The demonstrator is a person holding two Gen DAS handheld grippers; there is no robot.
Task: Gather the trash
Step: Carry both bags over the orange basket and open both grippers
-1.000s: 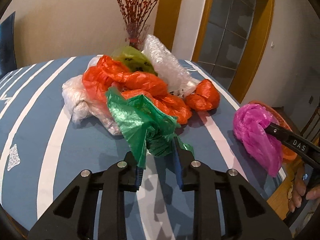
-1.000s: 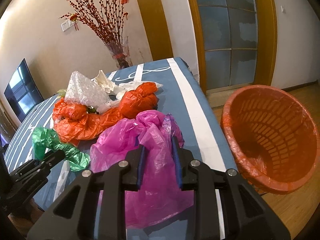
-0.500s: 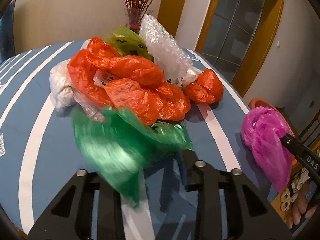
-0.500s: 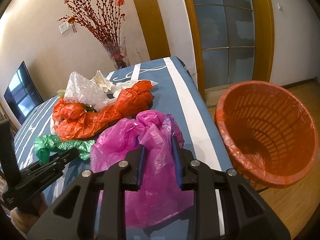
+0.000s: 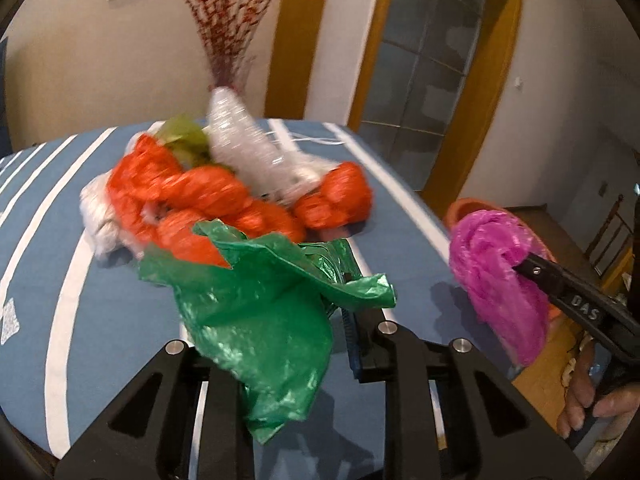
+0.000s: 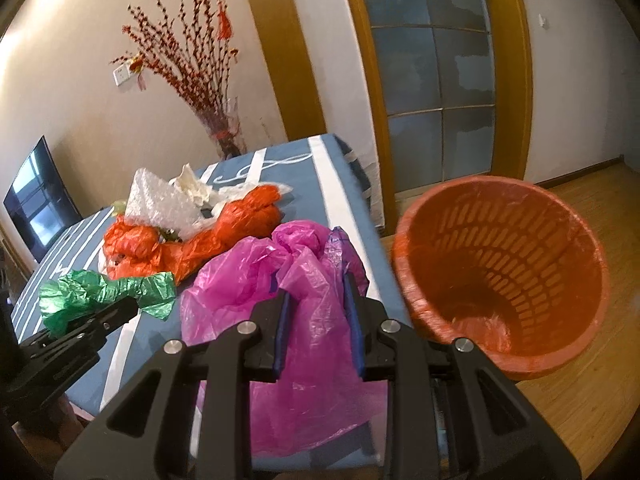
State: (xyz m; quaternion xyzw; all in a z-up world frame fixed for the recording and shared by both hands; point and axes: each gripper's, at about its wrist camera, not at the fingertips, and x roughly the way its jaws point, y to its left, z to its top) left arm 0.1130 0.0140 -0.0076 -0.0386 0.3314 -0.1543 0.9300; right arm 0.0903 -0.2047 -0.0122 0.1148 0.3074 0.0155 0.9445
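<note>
My left gripper is shut on a crumpled green plastic bag and holds it above the blue striped table; the bag hides the left finger. It also shows in the right wrist view. My right gripper is shut on a magenta plastic bag, also seen in the left wrist view, near the table's right edge. An orange mesh basket lined with film stands on the floor to the right. A pile of orange bags and bubble wrap lies on the table.
A vase of red branches stands at the table's far end. A TV is at the left wall. A glass door with a wooden frame is behind the basket. Wooden floor lies right of the table.
My left gripper has lifted the green bag off the table and away from the pile. My right gripper with the magenta bag has risen and the basket looks nearer.
</note>
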